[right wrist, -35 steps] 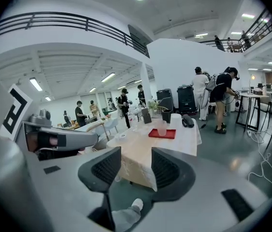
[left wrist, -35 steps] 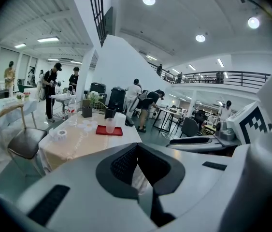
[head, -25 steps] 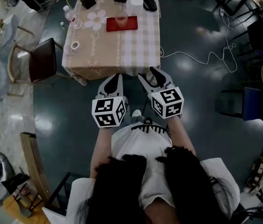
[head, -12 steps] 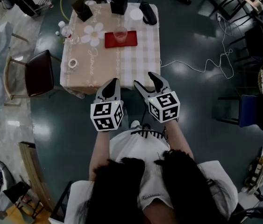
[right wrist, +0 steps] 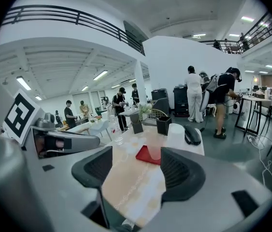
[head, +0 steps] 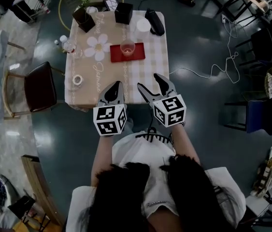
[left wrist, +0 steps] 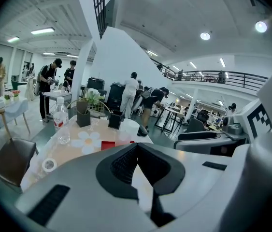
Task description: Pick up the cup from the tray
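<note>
Looking at an upright cup (head: 127, 48) on the red tray (head: 138, 54), mid-worktop (head: 143, 83), straight ahead of both tongs, well apart, roughly midway between them. Right tongs (head: 150, 83): just been opening, gaping, nothing inside. Left tongs (head: 115, 87) pinched together.

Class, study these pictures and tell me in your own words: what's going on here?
A person stands at the near edge of a table, a gripper in each hand, both pointing at it. The left gripper is shut and empty. The right gripper has just been opening its jaws, with nothing between them. The cup stands on the red tray further up the table, untouched.
</note>
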{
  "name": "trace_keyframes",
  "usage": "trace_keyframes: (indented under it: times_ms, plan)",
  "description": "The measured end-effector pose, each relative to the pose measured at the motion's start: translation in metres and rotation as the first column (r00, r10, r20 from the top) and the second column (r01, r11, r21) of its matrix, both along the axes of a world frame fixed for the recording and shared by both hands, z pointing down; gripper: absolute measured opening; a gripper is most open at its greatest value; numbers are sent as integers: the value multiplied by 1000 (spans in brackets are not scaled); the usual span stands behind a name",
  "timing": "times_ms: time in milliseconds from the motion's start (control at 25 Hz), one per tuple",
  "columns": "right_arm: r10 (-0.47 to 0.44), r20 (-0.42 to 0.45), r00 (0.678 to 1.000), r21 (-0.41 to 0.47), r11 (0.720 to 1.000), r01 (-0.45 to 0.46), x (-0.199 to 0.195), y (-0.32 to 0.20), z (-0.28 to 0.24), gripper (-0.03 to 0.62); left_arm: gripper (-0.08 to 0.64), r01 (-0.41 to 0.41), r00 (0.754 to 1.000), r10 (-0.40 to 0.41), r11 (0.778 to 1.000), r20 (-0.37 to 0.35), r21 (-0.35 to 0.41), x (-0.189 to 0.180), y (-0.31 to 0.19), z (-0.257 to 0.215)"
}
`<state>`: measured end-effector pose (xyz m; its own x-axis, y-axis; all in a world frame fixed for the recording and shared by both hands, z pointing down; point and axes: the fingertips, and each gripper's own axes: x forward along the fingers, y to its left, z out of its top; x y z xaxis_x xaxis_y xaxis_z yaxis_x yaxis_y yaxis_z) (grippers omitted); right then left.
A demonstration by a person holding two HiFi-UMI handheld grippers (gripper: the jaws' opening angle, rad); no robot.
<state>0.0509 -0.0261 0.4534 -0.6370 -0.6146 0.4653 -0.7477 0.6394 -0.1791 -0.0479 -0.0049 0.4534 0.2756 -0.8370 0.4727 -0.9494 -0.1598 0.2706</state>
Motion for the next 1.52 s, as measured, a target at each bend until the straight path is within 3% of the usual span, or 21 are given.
trace_keyframes:
  times_ms: [520,1160,1520]
  plan:
    - [35,-27,999,-10,999,-35,-53,-50,8,337,8,-61,998,61,998,2,1,-48,-53,-1]
    - [23,-112,993,-1,1000,-23,-77,-100,17,382,8,-35,999,34,998,-14,-44,-77,-77,13]
    - [-9,-169,986,-91,996,-6,-87,-138,53,413,8,-29,1000,29,997,-14,-70,-79,-110,22]
